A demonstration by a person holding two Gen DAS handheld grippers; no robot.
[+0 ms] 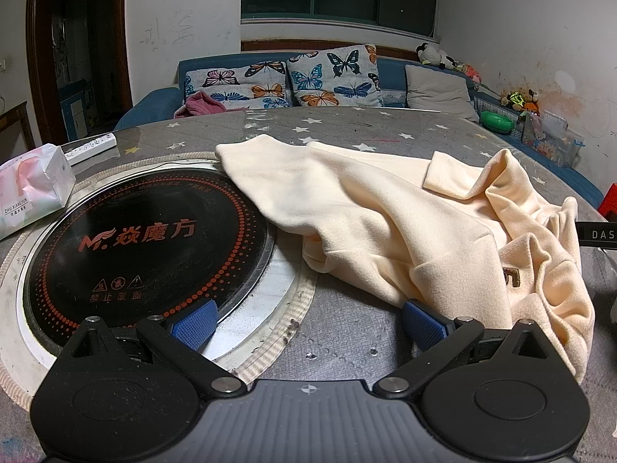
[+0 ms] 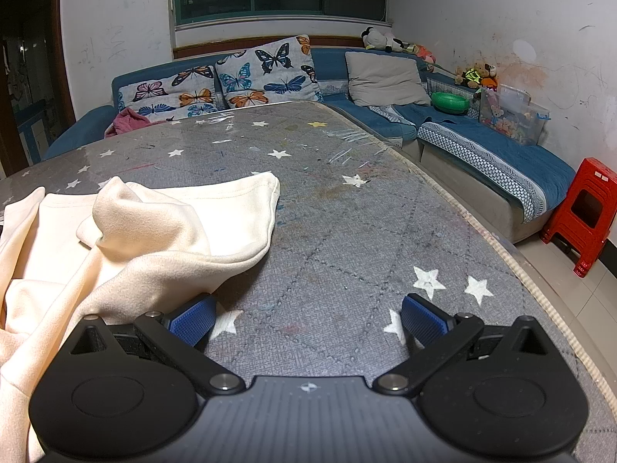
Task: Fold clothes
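My left tongs point(image 1: 308, 324) and right tongs point(image 2: 308, 318) both gape wide, holding nothing. The cream garment point(image 1: 405, 223) lies rumpled on the counter point(image 2: 347, 231), right of the induction hob point(image 1: 154, 247).

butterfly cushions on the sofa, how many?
2. The left butterfly cushion lies low against the sofa back; the right butterfly cushion stands taller beside it, left of the plain grey cushion. The table edge may hide more.

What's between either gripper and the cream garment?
Nothing visible. The left gripper and right gripper are both open over bare table cover; the cream garment lies crumpled right beside each, unobstructed.
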